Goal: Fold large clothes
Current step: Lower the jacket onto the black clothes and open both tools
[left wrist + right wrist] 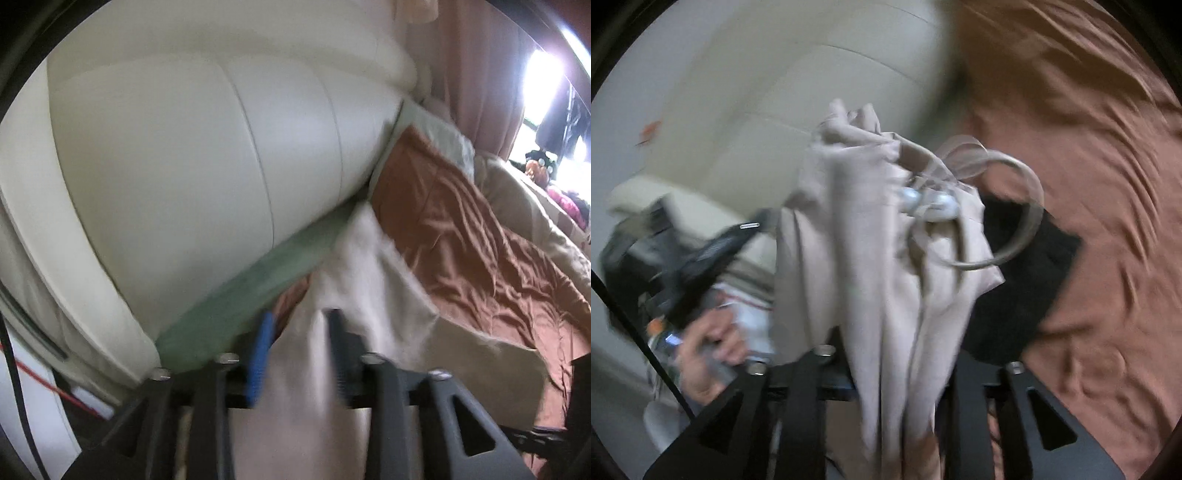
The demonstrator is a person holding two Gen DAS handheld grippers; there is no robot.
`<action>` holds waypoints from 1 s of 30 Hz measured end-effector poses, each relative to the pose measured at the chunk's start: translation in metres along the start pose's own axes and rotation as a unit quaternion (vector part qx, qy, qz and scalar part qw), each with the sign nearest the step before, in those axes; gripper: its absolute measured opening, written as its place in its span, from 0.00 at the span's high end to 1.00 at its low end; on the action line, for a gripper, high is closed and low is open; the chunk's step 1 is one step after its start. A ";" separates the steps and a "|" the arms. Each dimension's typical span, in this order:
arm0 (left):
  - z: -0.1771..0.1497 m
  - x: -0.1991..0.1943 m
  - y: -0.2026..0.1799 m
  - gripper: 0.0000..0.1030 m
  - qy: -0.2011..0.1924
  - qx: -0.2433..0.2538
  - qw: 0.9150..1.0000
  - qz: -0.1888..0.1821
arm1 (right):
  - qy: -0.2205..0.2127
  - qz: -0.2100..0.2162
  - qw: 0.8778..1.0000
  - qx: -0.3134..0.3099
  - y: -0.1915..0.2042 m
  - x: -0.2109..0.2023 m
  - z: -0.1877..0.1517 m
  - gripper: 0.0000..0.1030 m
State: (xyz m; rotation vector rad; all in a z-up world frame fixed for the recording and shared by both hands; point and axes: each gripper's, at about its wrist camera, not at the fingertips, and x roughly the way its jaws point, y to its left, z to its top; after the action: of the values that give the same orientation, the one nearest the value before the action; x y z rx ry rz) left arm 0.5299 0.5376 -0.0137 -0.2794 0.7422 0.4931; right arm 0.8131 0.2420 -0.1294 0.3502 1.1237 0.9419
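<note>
Through the left wrist view, my left gripper (299, 350) is pinching a pale beige garment (369, 280) between its blue-padded finger and its dark one. The cloth trails away toward the cream padded headboard (184, 147) and lies over the rust-brown bedspread (480, 240) beside it. To fold well, I judge that I should keep this edge taut and level with my other hold before laying it down flat.

In the right wrist view, my right gripper (897, 369) is closed on a bunched part of the same garment, where a drawstring loop (1015, 206) and two pearly toggles (931, 201) show. A black cloth (1027, 280) lies on the bedspread behind it. I see no containers in either view.
</note>
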 end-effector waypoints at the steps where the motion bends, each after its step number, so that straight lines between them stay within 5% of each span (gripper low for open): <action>1: -0.005 0.000 0.002 0.58 0.002 0.000 1.000 0.000 | 0.006 -0.015 1.000 0.017 -0.014 0.007 -0.002 0.54; 3: -0.018 -0.002 0.008 0.58 0.008 0.001 1.000 0.007 | 0.004 -0.036 0.999 0.034 -0.034 0.015 -0.011 0.47; 9: -0.072 -0.032 0.032 0.51 0.023 -0.068 0.997 -0.005 | 0.025 0.008 0.998 0.051 -0.047 0.019 -0.042 0.47; 12: -0.104 -0.046 0.036 0.33 0.023 -0.074 0.997 0.013 | 0.037 0.023 0.998 0.045 -0.039 0.024 -0.066 0.47; 18: -0.154 -0.064 0.050 0.31 0.021 -0.116 0.992 0.033 | 0.037 0.033 0.998 0.023 -0.025 0.029 -0.106 0.47; 23: -0.179 -0.075 0.050 0.06 0.024 -0.131 0.990 0.042 | 0.050 0.039 0.998 0.004 -0.007 0.048 -0.124 0.48; 27: -0.195 -0.067 0.056 0.06 0.048 -0.151 0.987 0.037 | 0.045 0.036 0.998 -0.002 0.009 0.062 -0.122 0.82; 30: -0.204 -0.053 0.063 0.07 0.072 -0.187 0.980 0.001 | 0.032 0.043 0.998 -0.012 0.029 0.063 -0.116 0.90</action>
State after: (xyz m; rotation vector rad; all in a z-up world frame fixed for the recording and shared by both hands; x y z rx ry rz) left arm 0.3465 0.4900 -0.1258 -0.6706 0.7887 0.6194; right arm 0.7051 0.2848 -0.1979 0.3532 1.1624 1.0481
